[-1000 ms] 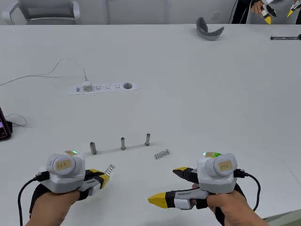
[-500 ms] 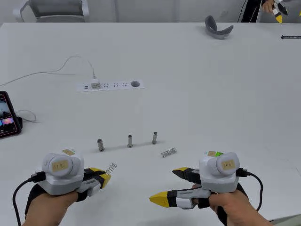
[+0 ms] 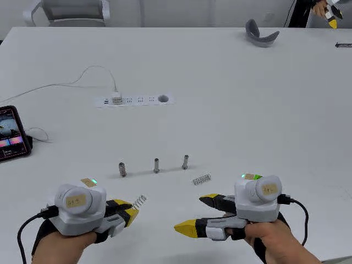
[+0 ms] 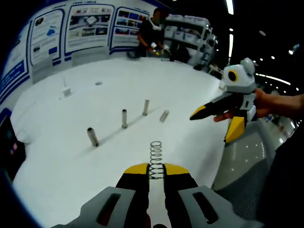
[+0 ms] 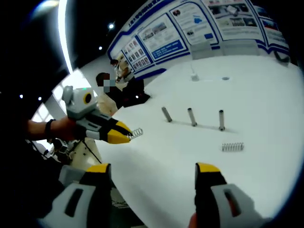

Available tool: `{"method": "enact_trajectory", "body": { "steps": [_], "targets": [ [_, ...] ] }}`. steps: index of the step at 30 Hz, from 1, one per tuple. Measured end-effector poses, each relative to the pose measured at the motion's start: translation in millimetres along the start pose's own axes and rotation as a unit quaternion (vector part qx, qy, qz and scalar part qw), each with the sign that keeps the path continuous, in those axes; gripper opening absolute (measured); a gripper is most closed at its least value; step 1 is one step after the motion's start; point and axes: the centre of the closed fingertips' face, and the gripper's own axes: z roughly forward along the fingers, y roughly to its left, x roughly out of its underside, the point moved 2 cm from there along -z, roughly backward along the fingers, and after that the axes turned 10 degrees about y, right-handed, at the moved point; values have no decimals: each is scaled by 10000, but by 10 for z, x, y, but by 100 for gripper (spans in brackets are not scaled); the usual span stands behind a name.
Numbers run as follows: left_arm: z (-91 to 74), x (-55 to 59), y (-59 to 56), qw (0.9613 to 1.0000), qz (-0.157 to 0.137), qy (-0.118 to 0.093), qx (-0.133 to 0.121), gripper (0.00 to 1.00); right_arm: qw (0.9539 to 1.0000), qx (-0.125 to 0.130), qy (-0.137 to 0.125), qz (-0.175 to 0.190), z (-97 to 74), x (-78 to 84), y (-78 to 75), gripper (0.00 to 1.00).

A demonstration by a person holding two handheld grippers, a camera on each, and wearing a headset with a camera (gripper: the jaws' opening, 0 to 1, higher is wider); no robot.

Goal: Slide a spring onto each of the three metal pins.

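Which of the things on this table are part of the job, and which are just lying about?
Part of the job:
three metal pins
the spring held in the left gripper
the loose spring beside the pins
the open right gripper

Just lying about:
power strip
phone on the left
grey curved band at the far side

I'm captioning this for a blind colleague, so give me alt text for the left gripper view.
The left gripper pinches a small spring between its yellow-tipped jaws above a white table. Beyond it three metal pins stand in a row, a loose spring lies nearby, and the right gripper hangs open.
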Motion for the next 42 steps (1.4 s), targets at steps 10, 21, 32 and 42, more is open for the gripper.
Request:
{"method": "enact_trajectory", "body": {
  "steps": [10, 21, 32, 42],
  "targets": [
    [-22, -112, -202, 9994, 295, -44, 166, 10, 9998, -181, -108, 65, 18, -104, 66, 67],
    [37, -210, -385, 9979, 524, -44, 378, 10, 9984, -406, -274, 299, 22, -182, 125, 57],
    [105, -249, -618, 9955, 746, -24, 584, 10, 9957, -636, -361, 571, 30, -151, 174, 41],
    [128, -325, -824, 9921, 1005, -48, 751, 10, 9912, -893, -429, 877, 12, -124, 205, 28]
  ]
}}
